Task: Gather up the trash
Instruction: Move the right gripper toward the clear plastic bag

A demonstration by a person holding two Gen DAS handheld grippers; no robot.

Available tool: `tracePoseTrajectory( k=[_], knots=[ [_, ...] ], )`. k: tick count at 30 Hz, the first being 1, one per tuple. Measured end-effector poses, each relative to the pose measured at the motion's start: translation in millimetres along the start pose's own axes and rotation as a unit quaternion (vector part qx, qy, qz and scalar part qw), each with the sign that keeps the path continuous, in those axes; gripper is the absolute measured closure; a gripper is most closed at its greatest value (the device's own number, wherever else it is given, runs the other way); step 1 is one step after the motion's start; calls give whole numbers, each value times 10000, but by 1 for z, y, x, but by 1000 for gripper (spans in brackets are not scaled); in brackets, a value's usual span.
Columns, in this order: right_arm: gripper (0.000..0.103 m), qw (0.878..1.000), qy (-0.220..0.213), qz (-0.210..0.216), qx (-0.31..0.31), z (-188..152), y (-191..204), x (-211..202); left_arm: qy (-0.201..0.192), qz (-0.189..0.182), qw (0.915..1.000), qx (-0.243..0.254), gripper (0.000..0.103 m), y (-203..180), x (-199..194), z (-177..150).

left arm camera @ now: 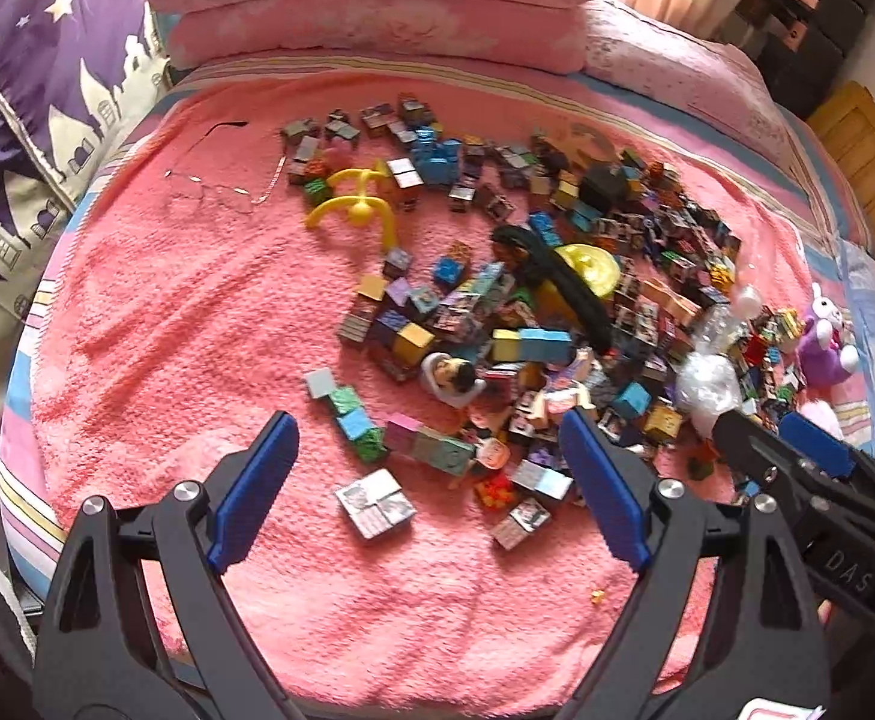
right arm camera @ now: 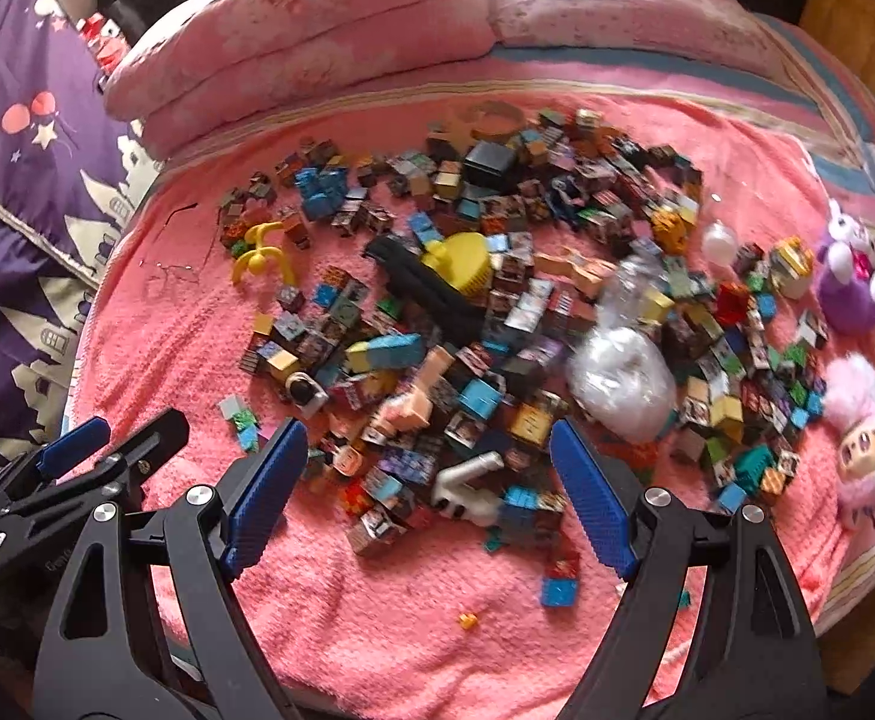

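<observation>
At lower left the left claw (left arm camera: 428,480) is hanging apart over loose blocks (left arm camera: 371,504); at centre-right the crumpled plastic bag (right arm camera: 620,381) is lying among them, the right claw (right arm camera: 428,495), apart, needing a clean pinch.

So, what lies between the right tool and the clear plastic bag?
In the right wrist view, small colored blocks cover the towel between the open right tool and the plastic bag.

A home bedroom: bed (left arm camera: 209,324), folded quilts (left arm camera: 371,6), scattered toys (left arm camera: 557,312).
</observation>
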State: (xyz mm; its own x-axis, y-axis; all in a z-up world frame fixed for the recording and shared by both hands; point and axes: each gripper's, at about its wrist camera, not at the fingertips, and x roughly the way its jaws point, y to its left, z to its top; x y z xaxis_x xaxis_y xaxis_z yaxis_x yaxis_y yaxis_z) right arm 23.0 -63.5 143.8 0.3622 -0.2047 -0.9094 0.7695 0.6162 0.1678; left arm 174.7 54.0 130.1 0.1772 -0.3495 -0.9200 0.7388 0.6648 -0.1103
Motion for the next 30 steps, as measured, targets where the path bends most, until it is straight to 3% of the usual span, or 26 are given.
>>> tracePoseTrajectory(
  k=[14,30],
  knots=[
    [21,9988,157,15,-465,18,40,32,201,106,9991,-349,18,35,31,9],
    [21,9972,635,-53,-398,18,31,74,507,122,9974,-489,18,38,61,8]
  ],
)
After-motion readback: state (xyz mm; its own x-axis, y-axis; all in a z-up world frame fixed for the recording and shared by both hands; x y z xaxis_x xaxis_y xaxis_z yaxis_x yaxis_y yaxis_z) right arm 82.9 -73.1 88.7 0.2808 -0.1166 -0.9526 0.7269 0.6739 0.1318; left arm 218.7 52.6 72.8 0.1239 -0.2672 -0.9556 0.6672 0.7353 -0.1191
